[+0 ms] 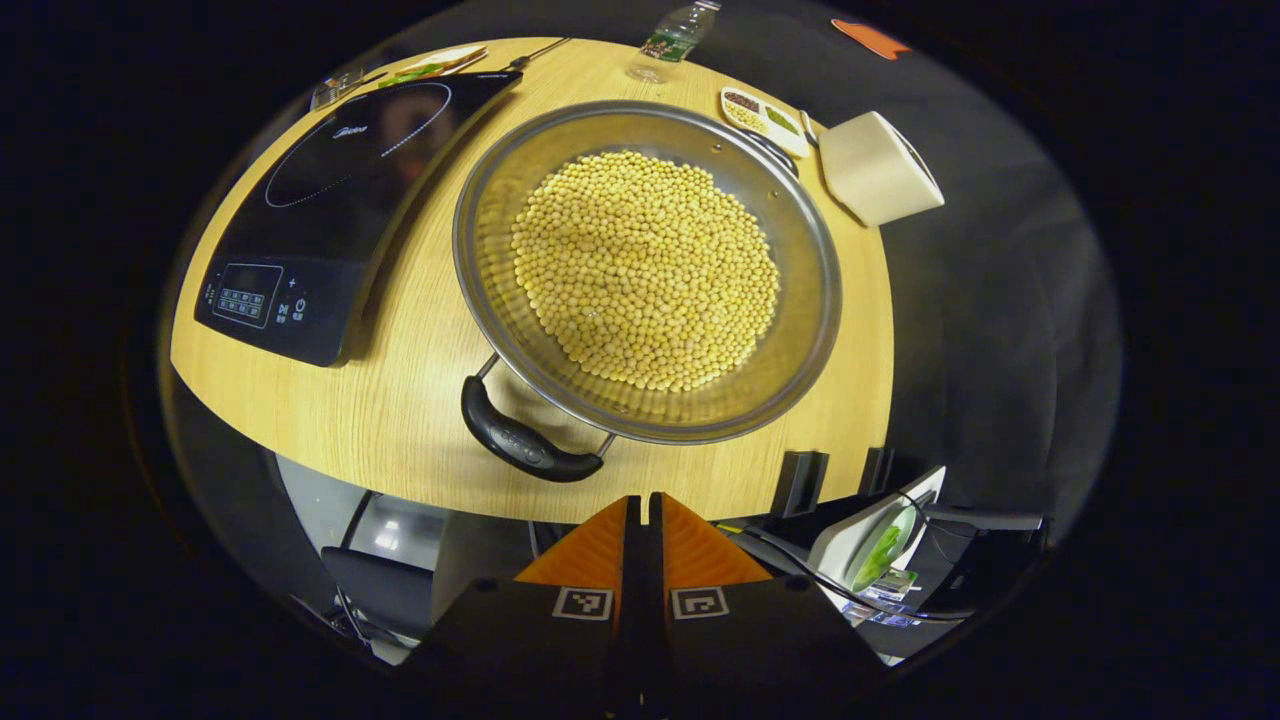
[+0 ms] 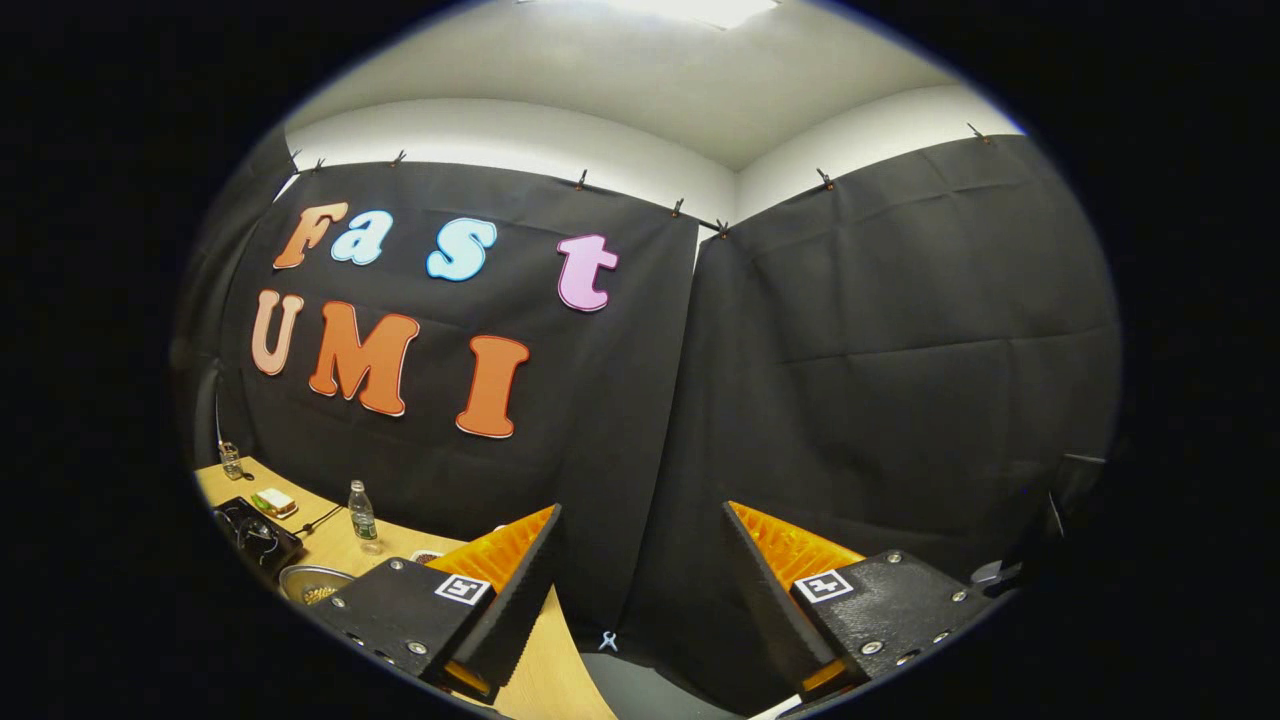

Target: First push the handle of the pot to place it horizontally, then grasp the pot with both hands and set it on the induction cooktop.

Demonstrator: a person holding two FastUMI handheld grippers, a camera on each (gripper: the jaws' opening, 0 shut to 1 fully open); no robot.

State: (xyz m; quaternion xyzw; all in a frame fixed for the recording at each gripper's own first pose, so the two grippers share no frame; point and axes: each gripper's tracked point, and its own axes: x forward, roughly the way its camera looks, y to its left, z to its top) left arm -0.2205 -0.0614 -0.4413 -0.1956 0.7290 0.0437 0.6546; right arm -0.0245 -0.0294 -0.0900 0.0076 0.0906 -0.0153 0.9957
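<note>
A wide steel pot full of yellow beans sits on the round wooden table. Its near black handle points toward the table's front edge, a little left of my left gripper. That gripper hovers just off the table edge, shut with nothing between its fingers. The far handle peeks over the rim at the back right. The black induction cooktop lies left of the pot. In the right gripper view my right gripper is open, raised and facing the booth wall, with the pot's rim low at the left.
A cream box, a small divided dish and a plastic bottle stand behind the pot. A plate with greens lies beyond the cooktop. Equipment and cables sit below the table edge at right.
</note>
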